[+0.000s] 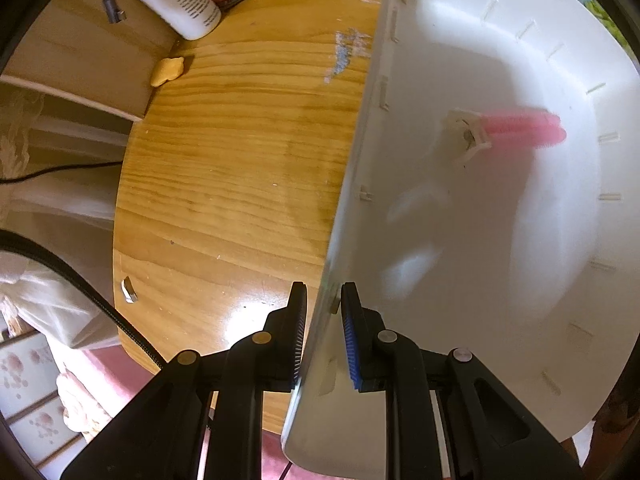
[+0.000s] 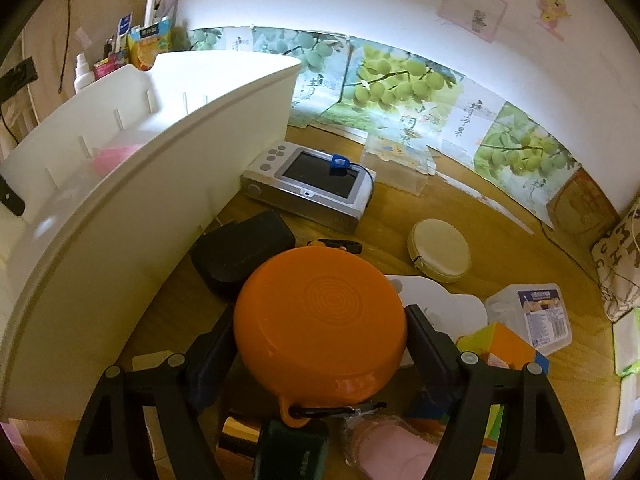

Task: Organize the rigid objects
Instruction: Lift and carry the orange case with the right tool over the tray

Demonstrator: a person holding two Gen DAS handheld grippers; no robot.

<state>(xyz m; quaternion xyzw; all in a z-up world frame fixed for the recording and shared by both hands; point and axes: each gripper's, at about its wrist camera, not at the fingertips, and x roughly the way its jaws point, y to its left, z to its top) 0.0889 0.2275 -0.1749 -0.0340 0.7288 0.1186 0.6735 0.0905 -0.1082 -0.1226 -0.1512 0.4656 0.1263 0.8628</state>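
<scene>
Progress: I judge the sorting early; one pink item (image 1: 524,126) lies blurred inside the white bin (image 1: 480,208), and most of the clutter is outside it on the wooden table (image 1: 240,160).

Left to do: the orange round case (image 2: 320,316) I hold, the black pouch (image 2: 240,252), the silver screen device (image 2: 312,184), the cream round case (image 2: 438,248), the clear lidded box (image 2: 532,316) and a coloured cube (image 2: 508,344) all sit outside the bin, toward the table's right side and back edge.

Left gripper (image 1: 322,312): clenched on the bin's near wall, one finger outside over the table, the blue-padded finger inside; it steadies or tips the bin (the wall looks slanted in my left view, though the fisheye may exaggerate that).

Right gripper (image 2: 320,344): grasping the orange round case across its width, flat ribbed face toward the camera, its loop and black carabiner (image 2: 336,410) hanging at the near side.

Right hand pose: it hovers over the clutter just beside the bin's outer wall, fingers pointing toward the back edge, the case raised above the pouch.

Next, as I judge it: swing the case left over the rim and let go inside.

Elsewhere: a white bottle (image 1: 176,0) stands at the far left corner.
</scene>
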